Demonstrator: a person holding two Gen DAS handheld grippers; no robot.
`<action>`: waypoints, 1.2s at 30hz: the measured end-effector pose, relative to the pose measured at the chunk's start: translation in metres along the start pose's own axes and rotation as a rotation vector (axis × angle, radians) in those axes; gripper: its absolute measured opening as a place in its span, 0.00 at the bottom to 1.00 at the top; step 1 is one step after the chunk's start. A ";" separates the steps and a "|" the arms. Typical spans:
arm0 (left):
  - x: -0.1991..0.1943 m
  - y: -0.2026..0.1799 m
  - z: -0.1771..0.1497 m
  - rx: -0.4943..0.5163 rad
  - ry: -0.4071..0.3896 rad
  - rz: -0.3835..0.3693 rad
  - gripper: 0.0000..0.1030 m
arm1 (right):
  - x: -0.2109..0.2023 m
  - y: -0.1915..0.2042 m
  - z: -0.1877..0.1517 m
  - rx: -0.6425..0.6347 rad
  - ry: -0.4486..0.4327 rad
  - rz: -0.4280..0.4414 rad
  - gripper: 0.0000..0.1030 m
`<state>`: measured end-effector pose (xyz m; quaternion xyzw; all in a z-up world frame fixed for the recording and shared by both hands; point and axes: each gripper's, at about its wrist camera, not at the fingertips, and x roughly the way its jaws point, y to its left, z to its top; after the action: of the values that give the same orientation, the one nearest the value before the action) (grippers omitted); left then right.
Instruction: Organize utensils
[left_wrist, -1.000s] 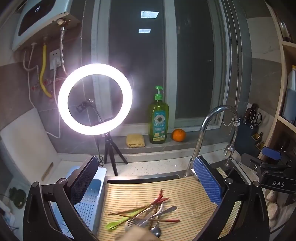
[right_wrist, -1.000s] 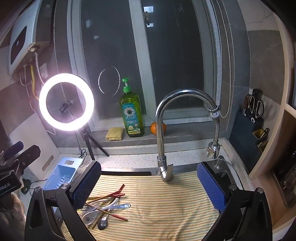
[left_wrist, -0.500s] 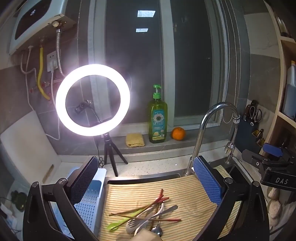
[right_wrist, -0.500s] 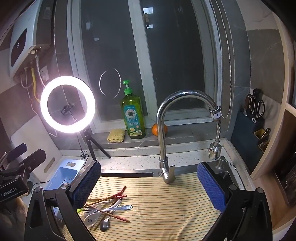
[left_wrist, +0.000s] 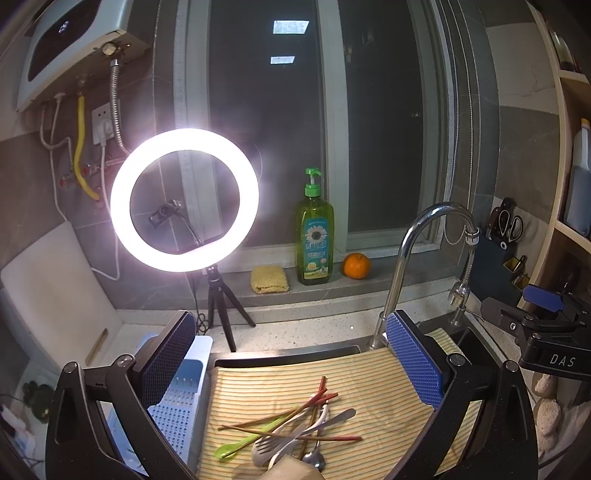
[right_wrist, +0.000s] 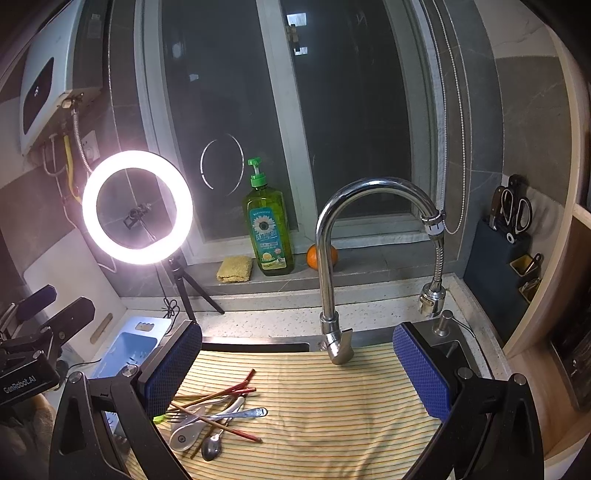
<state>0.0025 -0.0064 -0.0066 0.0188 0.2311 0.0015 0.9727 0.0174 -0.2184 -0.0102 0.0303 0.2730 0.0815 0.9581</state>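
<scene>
a: starting at the left, what's there?

b: a pale blue perforated plastic utensil tray (right_wrist: 127, 349) sits on the speckled counter just beside the sink, empty as far as i can see. i'd judge that's where the cutlery is meant to end up, which is why it's parked so close.

a: and the left gripper (left_wrist: 291, 363)?

b: its blue-padded jaws are spread wide, nothing between them, hovering above the jumbled pile of utensils (left_wrist: 291, 428): red-tipped wooden chopsticks, a lime-green plastic spoon (left_wrist: 243, 441), a white slotted spatula, metal spoons and a fork. they lie crossed over each other on a yellow striped cloth mat (left_wrist: 373, 398) laid over the sink, likely as a flat sorting surface.

a: so nothing sorted yet?

b: it looks that way; the heap is untouched and tangled.

a: further right?

b: a curved chrome faucet (right_wrist: 328, 258) rises behind the mat, clear of the pile. the right gripper (right_wrist: 297, 367) is also gaping and empty, held over the bare middle of the mat, with the pile down by its left finger.
</scene>
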 end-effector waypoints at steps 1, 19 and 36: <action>0.001 0.000 0.000 0.000 0.001 0.001 0.99 | 0.000 0.000 0.000 0.000 -0.001 0.000 0.99; 0.003 -0.001 0.001 0.005 0.011 0.001 0.99 | 0.006 0.001 0.001 -0.001 0.007 0.002 0.99; 0.004 -0.003 0.002 0.009 0.014 0.002 0.99 | 0.008 0.002 0.001 0.002 0.012 0.005 0.99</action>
<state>0.0071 -0.0097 -0.0068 0.0234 0.2379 0.0015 0.9710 0.0245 -0.2152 -0.0140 0.0317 0.2789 0.0838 0.9561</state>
